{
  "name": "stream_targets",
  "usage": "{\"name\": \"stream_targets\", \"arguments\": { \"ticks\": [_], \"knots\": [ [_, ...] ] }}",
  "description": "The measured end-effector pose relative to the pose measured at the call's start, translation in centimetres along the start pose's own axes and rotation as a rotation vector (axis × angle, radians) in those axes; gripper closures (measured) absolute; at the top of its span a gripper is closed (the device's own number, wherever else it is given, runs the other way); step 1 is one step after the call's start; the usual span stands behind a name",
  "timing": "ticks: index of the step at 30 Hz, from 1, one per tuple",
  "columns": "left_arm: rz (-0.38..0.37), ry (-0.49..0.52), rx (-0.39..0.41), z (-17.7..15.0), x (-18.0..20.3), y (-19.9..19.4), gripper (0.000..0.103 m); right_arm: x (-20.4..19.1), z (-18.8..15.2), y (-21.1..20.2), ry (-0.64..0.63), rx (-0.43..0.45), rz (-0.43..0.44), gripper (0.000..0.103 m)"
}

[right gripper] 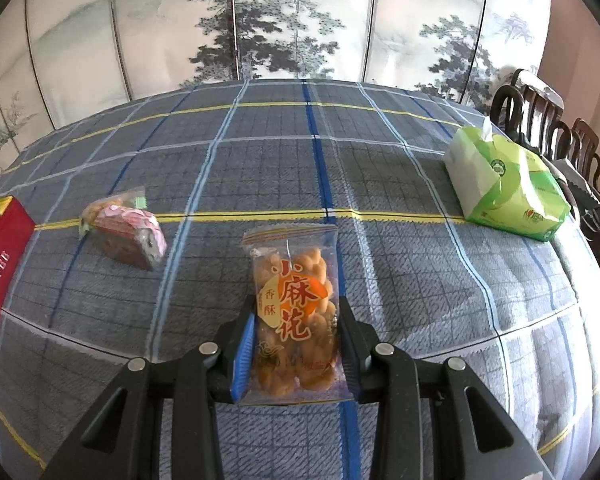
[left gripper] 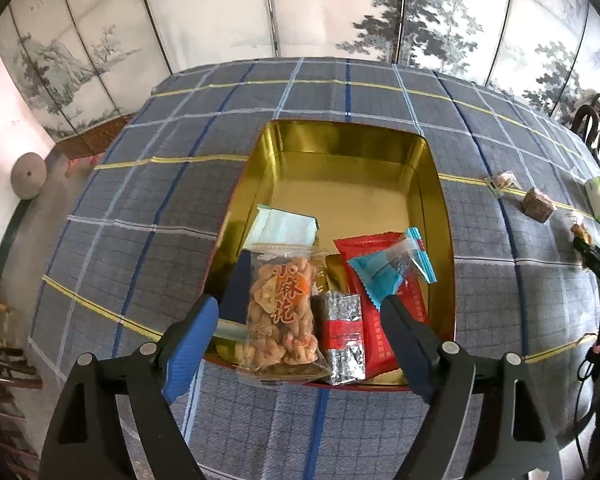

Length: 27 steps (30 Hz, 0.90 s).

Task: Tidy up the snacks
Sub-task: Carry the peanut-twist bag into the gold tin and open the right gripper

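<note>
In the left wrist view a gold tin box (left gripper: pixel 380 160) sits on the checked tablecloth. It holds a clear bag of fried twists (left gripper: pixel 282 312), a silver packet (left gripper: pixel 344 336), a red packet (left gripper: pixel 374 264), a teal packet (left gripper: pixel 384 272) and a pale packet (left gripper: pixel 286 228). My left gripper (left gripper: pixel 300 320) is open, its fingers on either side of the twist bag at the tin's near edge. In the right wrist view my right gripper (right gripper: pixel 296 320) is shut on another clear bag of fried twists (right gripper: pixel 296 304), held above the cloth.
A pink wrapped snack (right gripper: pixel 130 236) and a small clear-wrapped one (right gripper: pixel 108 208) lie left of the right gripper. The tin's red side (right gripper: pixel 0 272) is at far left. A green tissue pack (right gripper: pixel 504 184) lies at right. Dark chairs (right gripper: pixel 548 128) stand beyond the table edge.
</note>
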State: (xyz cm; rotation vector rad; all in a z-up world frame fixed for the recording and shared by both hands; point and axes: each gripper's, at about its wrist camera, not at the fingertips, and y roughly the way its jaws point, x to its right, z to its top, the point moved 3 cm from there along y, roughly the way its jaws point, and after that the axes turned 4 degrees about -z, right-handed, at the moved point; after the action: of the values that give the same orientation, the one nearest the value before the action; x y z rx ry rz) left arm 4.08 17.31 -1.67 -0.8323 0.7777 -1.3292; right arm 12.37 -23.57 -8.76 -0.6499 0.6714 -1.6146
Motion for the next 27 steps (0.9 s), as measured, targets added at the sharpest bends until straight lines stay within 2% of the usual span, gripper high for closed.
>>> {"name": "stream_targets", "arguments": {
  "ticks": [6, 14, 20, 27],
  "knots": [
    [0.017, 0.003, 0.021, -0.4, 0.3, -0.6, 0.015, -1.4, 0.4, -1.3, 0.004, 0.009, 0.020, 0.066],
    [-0.006, -0.042, 0.021, -0.9, -0.5, -0.8, 0.012, -5.0, 0.5, -4.1, -0.036, 0.041, 0.101, 0.066],
    [-0.018, -0.117, 0.033, -1.5, -1.9, -1.5, 0.009, -9.2, 0.2, -6.4, -0.087, 0.054, 0.190, 0.066],
    [-0.009, -0.145, 0.061, -1.8, -3.3, -2.7, 0.008, -15.4, 0.0, -9.8, -0.169, 0.077, 0.307, 0.066]
  ]
}}
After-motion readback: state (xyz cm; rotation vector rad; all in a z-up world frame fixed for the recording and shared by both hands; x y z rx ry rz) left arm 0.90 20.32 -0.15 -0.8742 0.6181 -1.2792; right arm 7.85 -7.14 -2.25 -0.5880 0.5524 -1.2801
